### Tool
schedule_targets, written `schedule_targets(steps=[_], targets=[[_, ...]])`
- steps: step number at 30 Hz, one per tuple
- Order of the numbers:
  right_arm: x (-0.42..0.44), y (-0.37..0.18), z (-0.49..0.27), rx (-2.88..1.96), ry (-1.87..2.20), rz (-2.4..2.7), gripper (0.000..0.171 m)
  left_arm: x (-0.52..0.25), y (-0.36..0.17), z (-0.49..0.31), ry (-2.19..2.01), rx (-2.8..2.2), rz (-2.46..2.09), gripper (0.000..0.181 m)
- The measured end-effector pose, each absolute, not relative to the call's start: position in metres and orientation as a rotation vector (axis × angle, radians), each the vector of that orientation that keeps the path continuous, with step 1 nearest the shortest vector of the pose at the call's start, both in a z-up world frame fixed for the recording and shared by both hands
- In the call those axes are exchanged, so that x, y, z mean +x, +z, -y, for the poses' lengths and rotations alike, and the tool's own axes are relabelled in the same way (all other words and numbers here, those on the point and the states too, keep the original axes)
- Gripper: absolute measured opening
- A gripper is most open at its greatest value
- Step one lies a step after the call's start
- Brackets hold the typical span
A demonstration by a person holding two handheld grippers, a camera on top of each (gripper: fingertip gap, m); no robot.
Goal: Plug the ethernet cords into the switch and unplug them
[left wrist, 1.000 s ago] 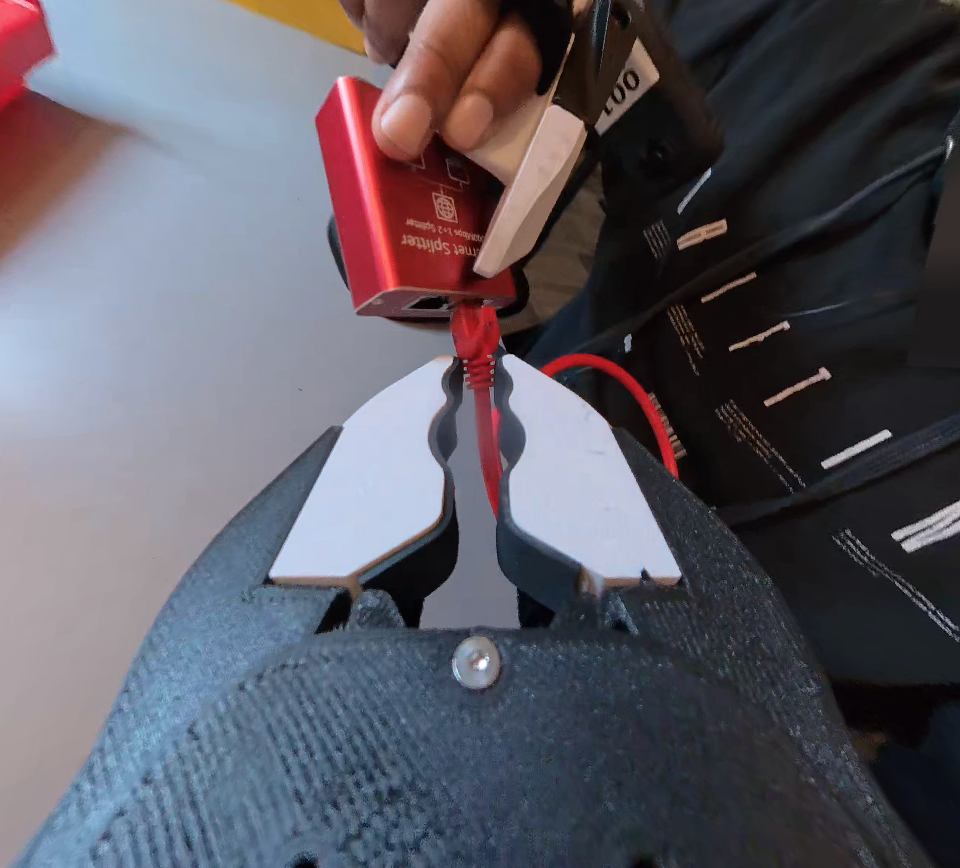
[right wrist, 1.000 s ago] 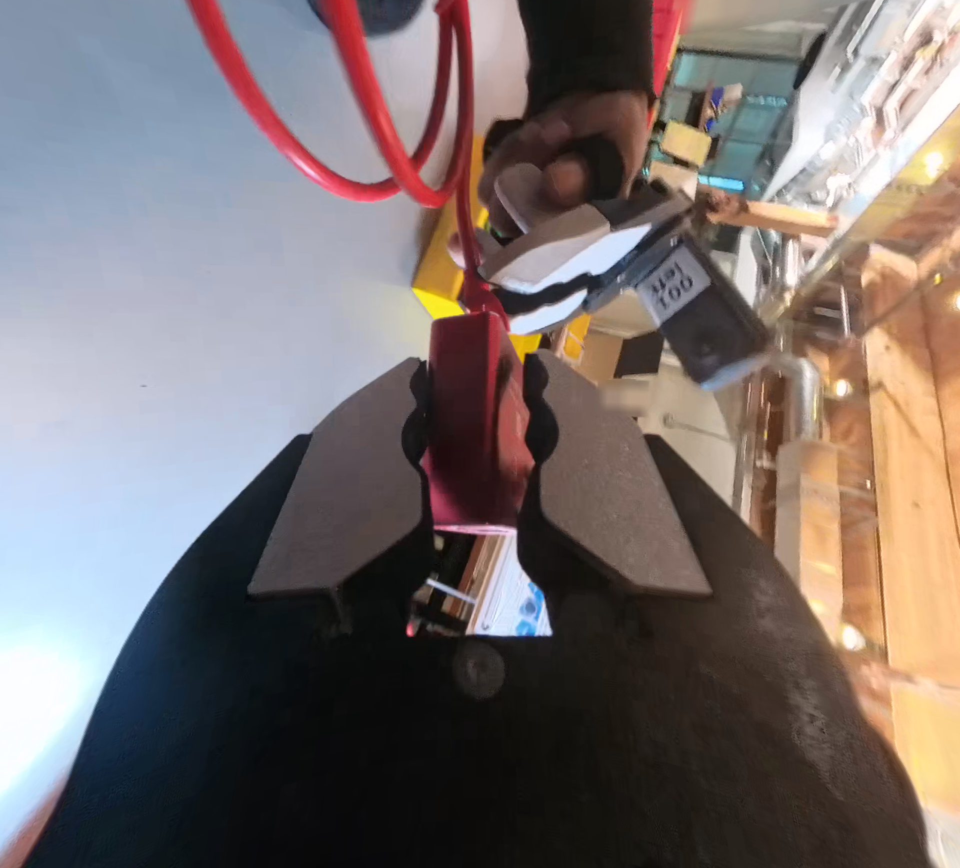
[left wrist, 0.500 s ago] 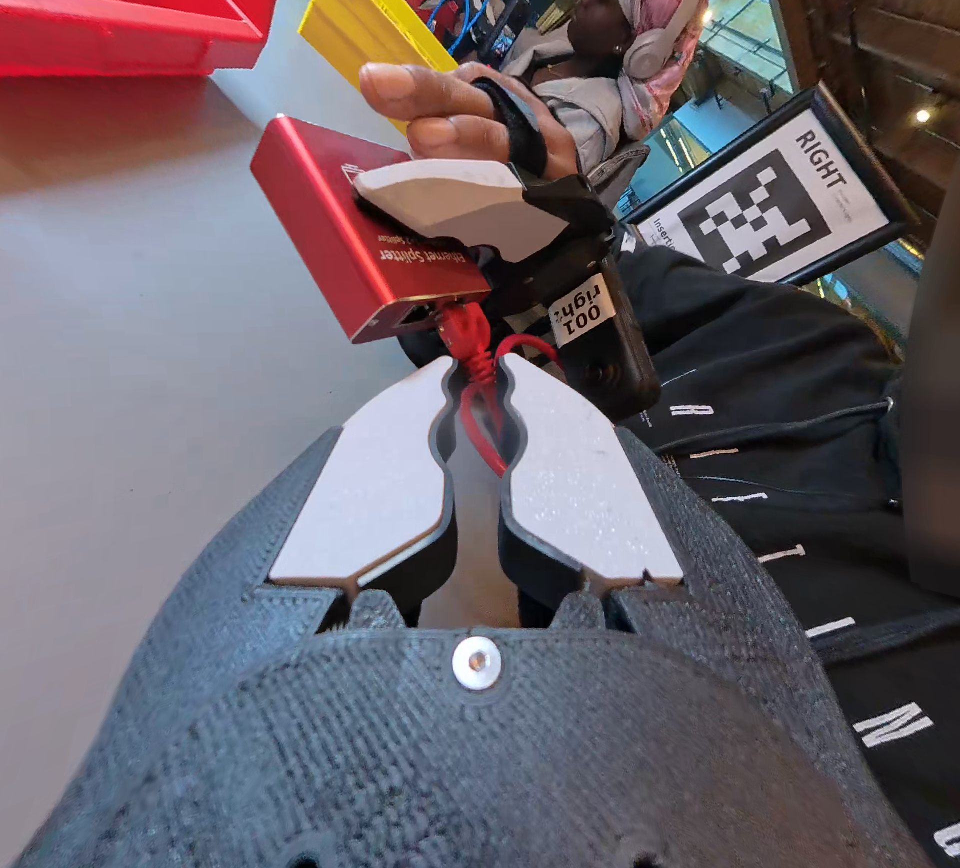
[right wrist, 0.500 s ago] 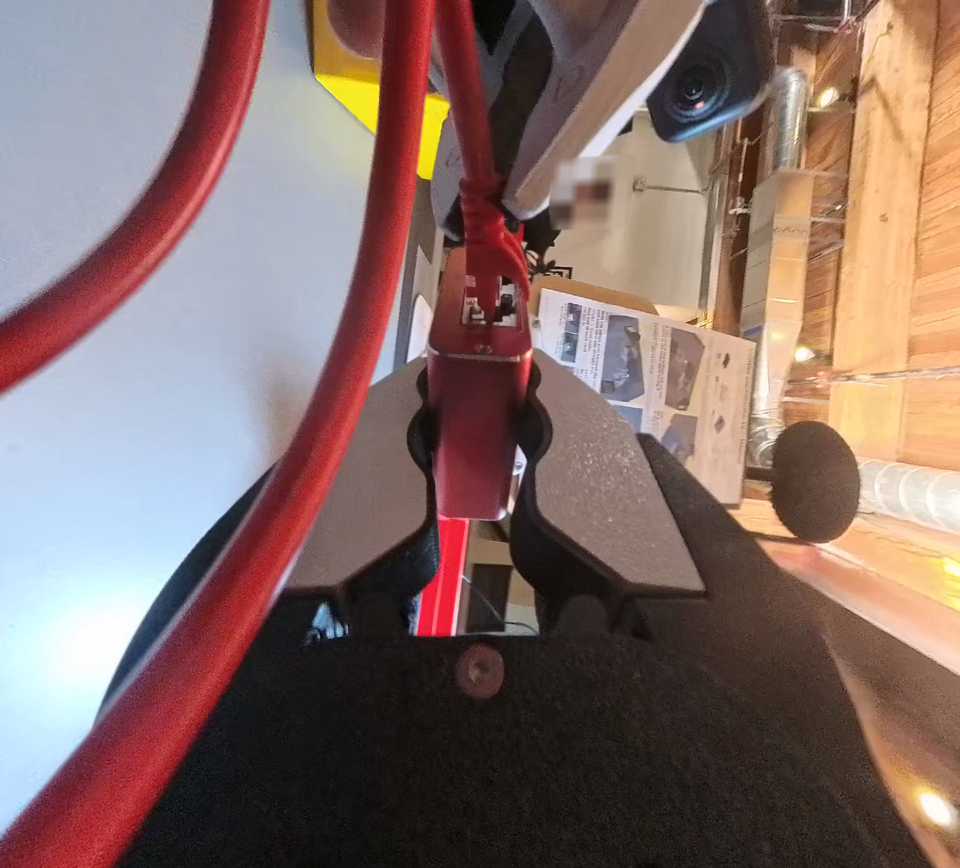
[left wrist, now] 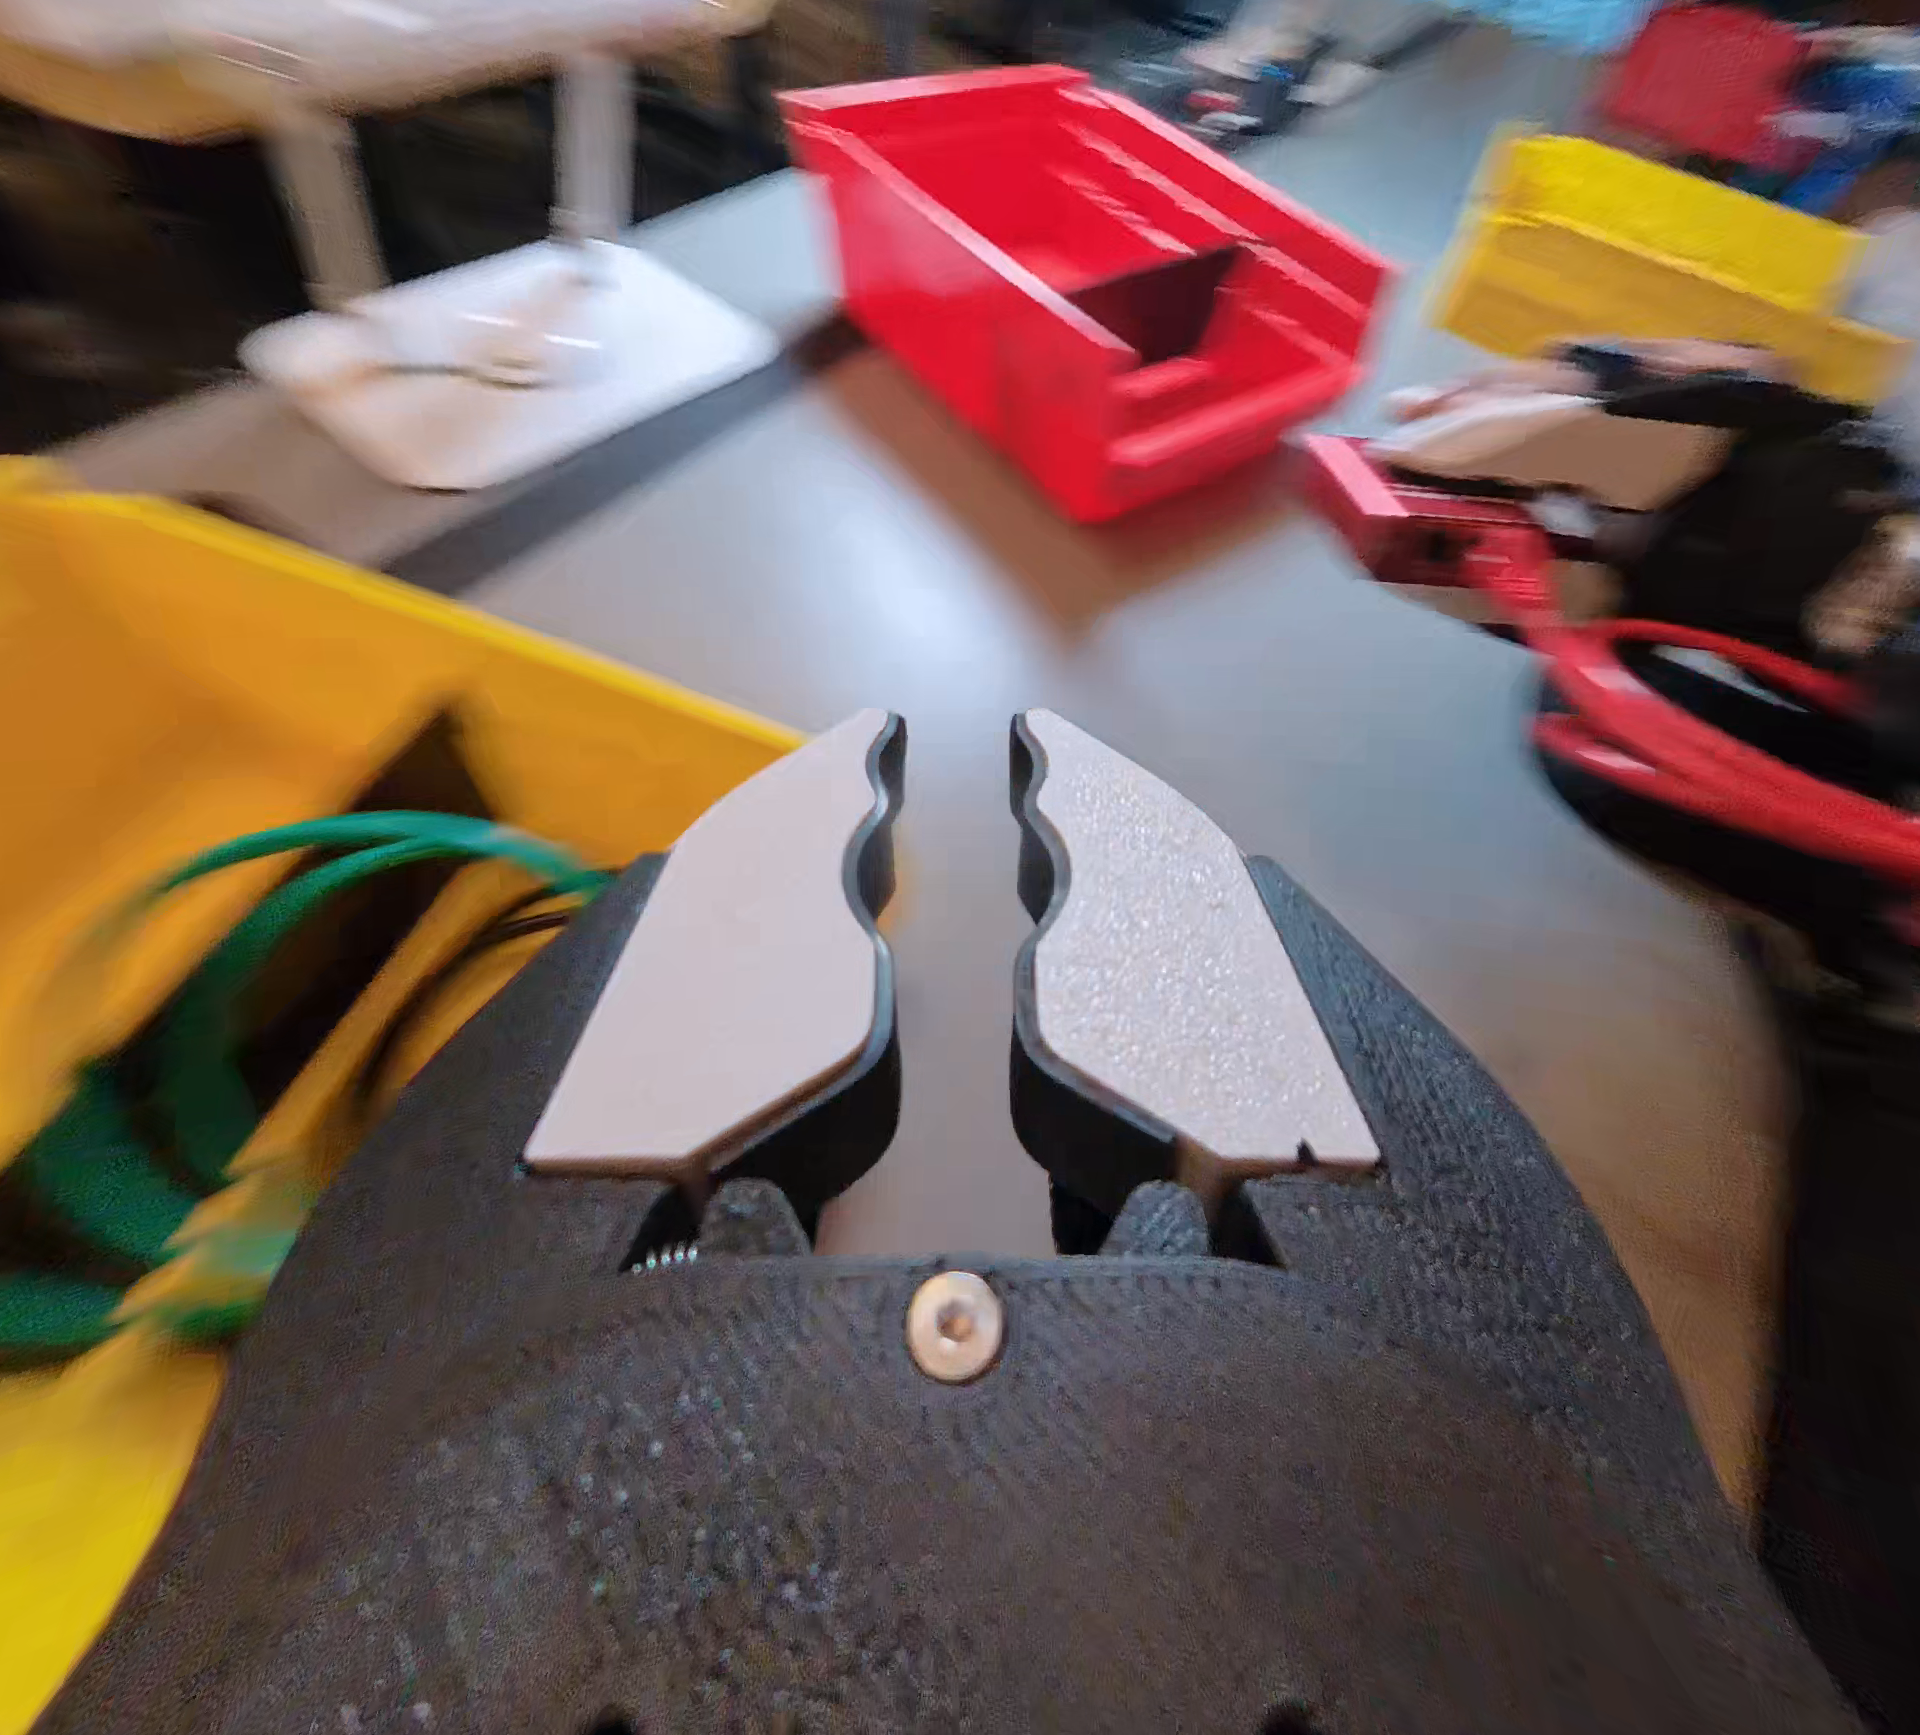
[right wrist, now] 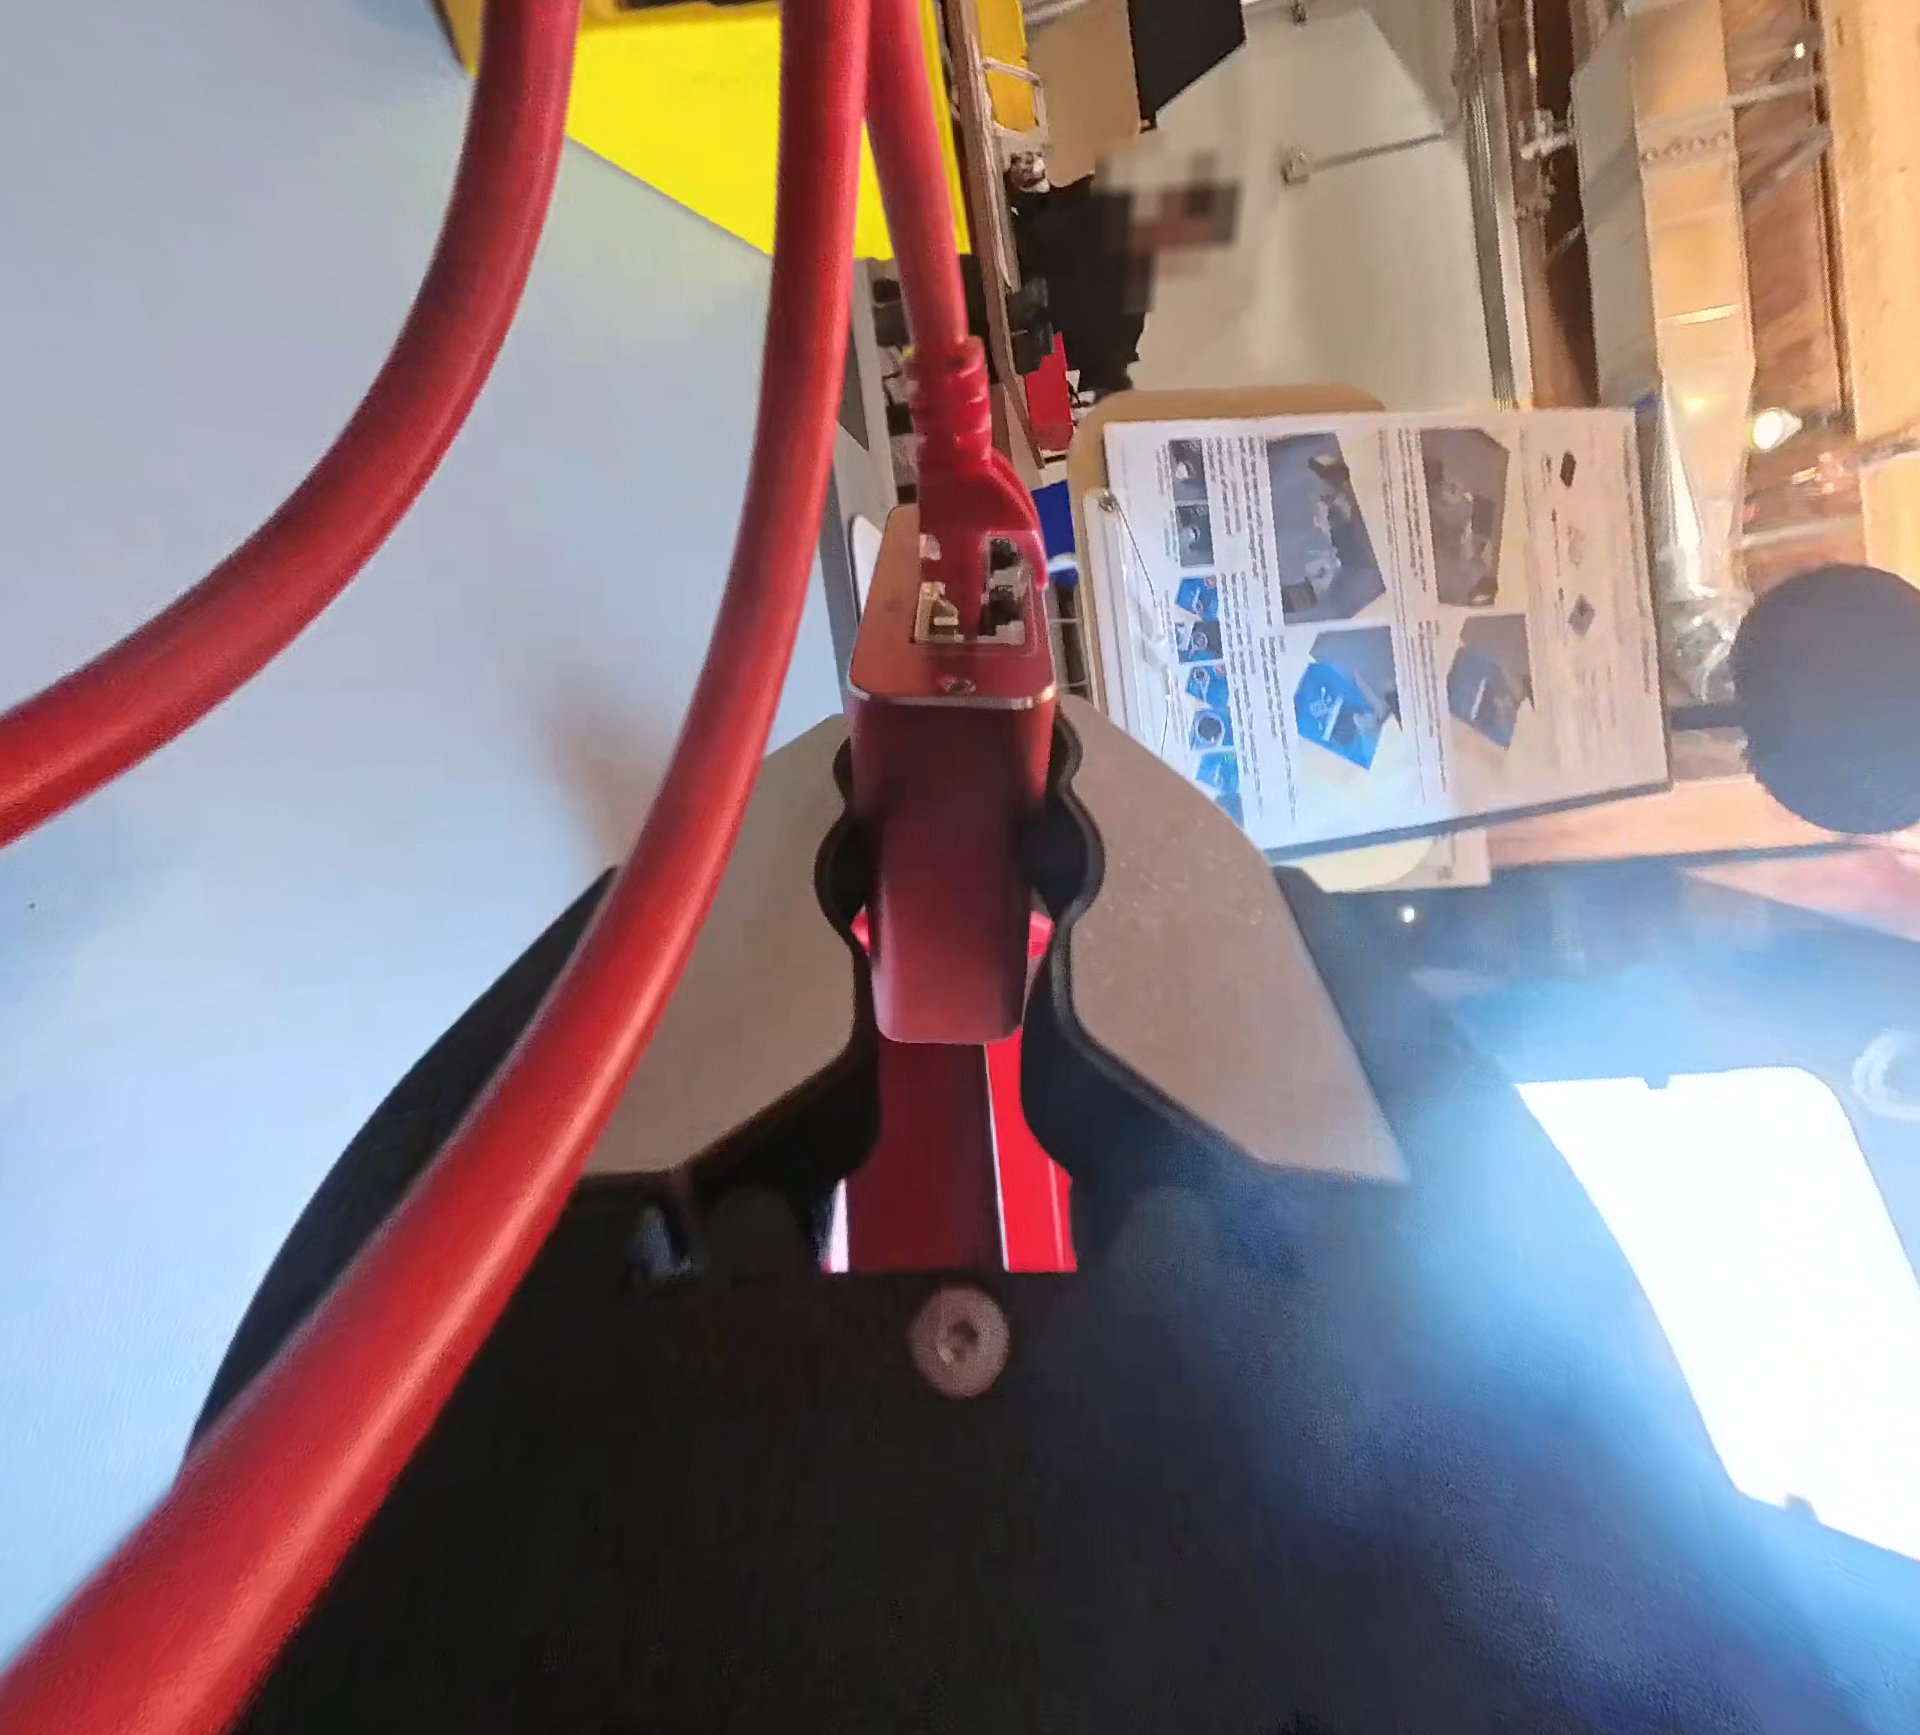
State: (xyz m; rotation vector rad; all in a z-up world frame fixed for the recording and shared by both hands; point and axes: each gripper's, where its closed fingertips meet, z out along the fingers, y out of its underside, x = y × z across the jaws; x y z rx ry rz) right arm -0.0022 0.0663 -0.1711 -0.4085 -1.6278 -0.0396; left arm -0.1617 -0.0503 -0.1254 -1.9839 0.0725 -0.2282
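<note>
My right gripper is shut on the red metal switch, held edge-on above the table. A red ethernet cord is plugged into one port on its end face, and its loops hang in front of the camera. My left gripper is open and empty, low over the grey table, away from the switch. In the blurred left wrist view the switch and the red cord coil lie far right with the other gripper. A green ethernet cord lies in a yellow bin at my left.
A red bin stands on the grey table ahead of the left gripper, another yellow bin at back right. A white stand base and a poster board stand beyond. A person in dark clothing is at right. Across from one pair of fingers to the other is roughly 20 cm.
My left gripper has let go of the red cord's plug, opened, and swung left toward the yellow bin. The cord stays plugged in the switch, still held by my right gripper.
</note>
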Motion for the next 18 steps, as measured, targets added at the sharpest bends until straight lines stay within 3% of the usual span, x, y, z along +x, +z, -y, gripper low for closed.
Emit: schedule_targets(steps=[1,2,3,6,7,9,10,12,18], targets=[[0.0,-0.168,-0.068,-0.438,-0.015,1.611,0.029,-0.196,-0.115,0.06,-0.094,-1.972,-0.006,0.019],[0.003,-0.165,-0.069,-0.465,0.015,1.591,0.039,-0.232,-0.107,0.072,0.056,-1.966,0.057,0.02],[0.004,-0.162,-0.068,-0.485,0.04,1.574,0.024,-0.268,-0.105,0.085,0.213,-1.977,0.116,0.02],[0.007,-0.159,-0.065,-0.502,0.084,1.555,0.022,-0.337,-0.128,0.11,0.39,-2.109,0.192,0.034],[0.008,-0.158,-0.064,-0.493,0.085,1.555,0.022,-0.347,-0.139,0.111,0.381,-2.148,0.174,0.035],[0.007,-0.16,-0.062,-0.488,0.092,1.561,0.038,-0.353,-0.156,0.105,0.323,-2.181,0.12,0.034],[0.007,-0.161,-0.061,-0.492,0.102,1.564,0.029,-0.355,-0.164,0.101,0.316,-2.201,0.088,0.035],[0.006,-0.163,-0.061,-0.498,0.114,1.566,0.04,-0.363,-0.176,0.094,0.361,-2.24,0.038,0.035],[0.007,-0.162,-0.064,-0.518,0.131,1.558,0.028,-0.37,-0.17,0.077,0.377,-2.209,0.004,0.012]])
